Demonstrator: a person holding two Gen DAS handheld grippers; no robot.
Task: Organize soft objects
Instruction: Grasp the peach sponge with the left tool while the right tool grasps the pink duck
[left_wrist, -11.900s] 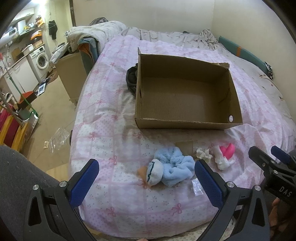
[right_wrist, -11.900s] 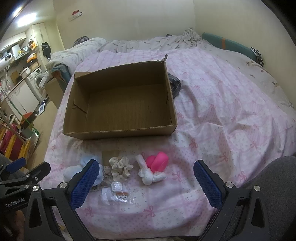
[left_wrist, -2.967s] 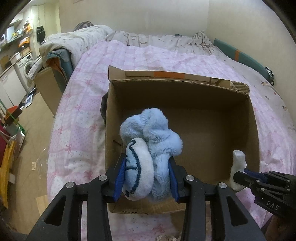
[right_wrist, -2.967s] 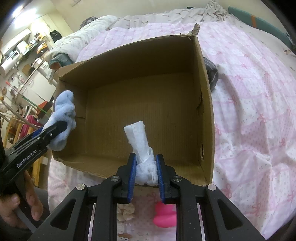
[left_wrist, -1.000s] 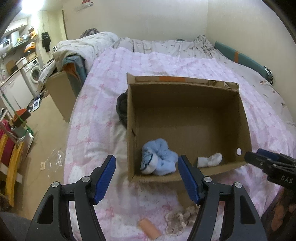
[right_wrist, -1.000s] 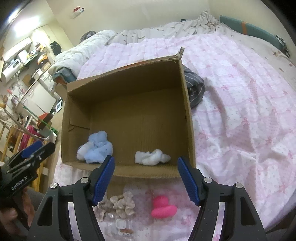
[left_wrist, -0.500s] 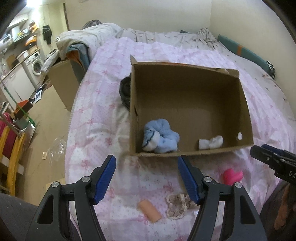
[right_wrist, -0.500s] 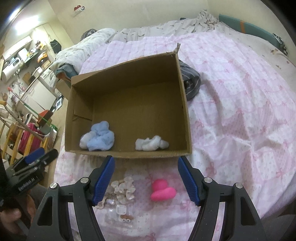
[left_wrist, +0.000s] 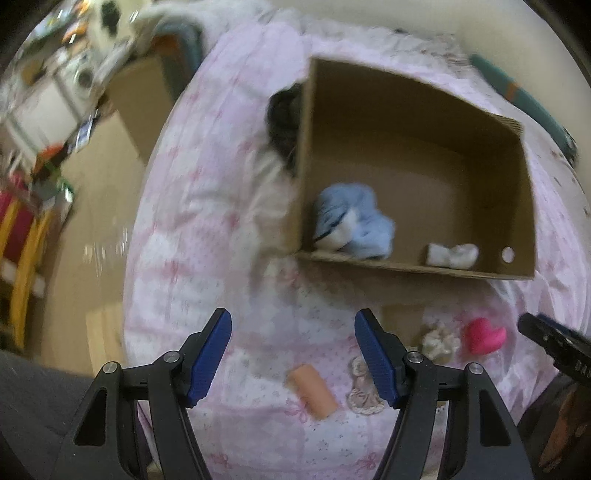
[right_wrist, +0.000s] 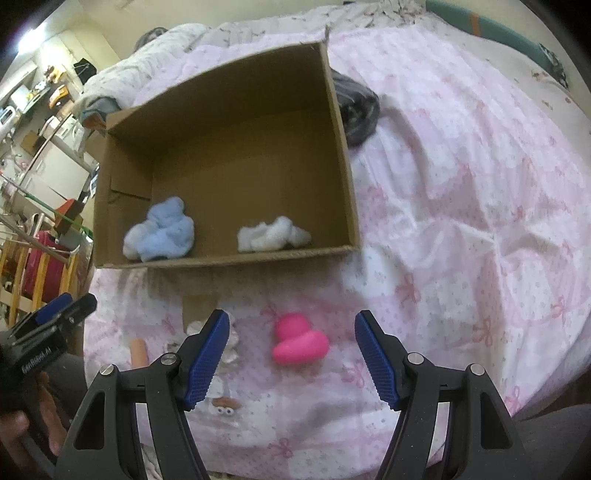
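My left tongs (left_wrist: 291, 356) stand open with nothing between their blue pads, pointing steeply down at the pink bedspread (left_wrist: 207, 221) near the bed's front edge. Just ahead of them, between the pads as the left wrist view has it, lies a small peach-coloured roll (left_wrist: 312, 391), and touching close to the right pad is a flat beige lacy piece (left_wrist: 364, 393). That view is blurred, so I cannot tell finer detail on either.

My right tongs (right_wrist: 291, 356) are open too and hold nothing. Between their pads, on the bedspread, lies the pink soft toy (right_wrist: 299, 339), not touched by either pad. A cream frilly scrunchie (right_wrist: 231, 345) sits just beside the left pad, partly hidden behind it, and a small clear packet (right_wrist: 221, 400) lies nearer the front edge of the bed.

The cardboard box (right_wrist: 340, 147) rests on the bed further from the front edge, open at the top. Inside, against its near wall, the light blue fluffy bundle (right_wrist: 162, 230) lies in the left corner and the white fluffy piece (right_wrist: 273, 234) lies to its right, apart from it. A dark garment (right_wrist: 356, 107) is bunched on the bedspread against the box's far right side in the right wrist view.
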